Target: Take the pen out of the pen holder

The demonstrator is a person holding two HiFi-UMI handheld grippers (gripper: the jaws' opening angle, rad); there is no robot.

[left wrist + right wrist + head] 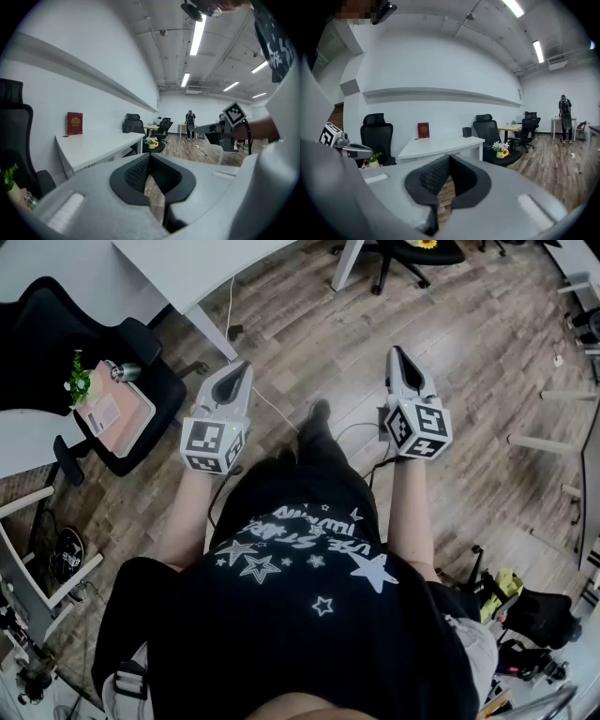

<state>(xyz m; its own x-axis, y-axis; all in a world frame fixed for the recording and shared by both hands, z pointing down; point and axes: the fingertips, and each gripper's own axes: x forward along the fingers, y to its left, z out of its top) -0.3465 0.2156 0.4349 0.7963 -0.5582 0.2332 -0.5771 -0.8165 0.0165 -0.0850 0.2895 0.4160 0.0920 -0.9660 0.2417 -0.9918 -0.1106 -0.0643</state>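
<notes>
Left hand-held gripper [244, 367] and right hand-held gripper [395, 352] were both clenched with nothing between the jaws, side by side over the wooden floor [309, 324]. Farther off, a white worktop [440, 145] carried a red book [423, 130]. At its far end stood a small dark box, apparently the pen holder [467, 131], well apart from both. The pen was too small to tell.

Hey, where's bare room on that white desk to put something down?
The white desk is bare along its front edge, forward of the red book and the black holder at the wall. The chair seat with the flower pot is crowded.
</notes>
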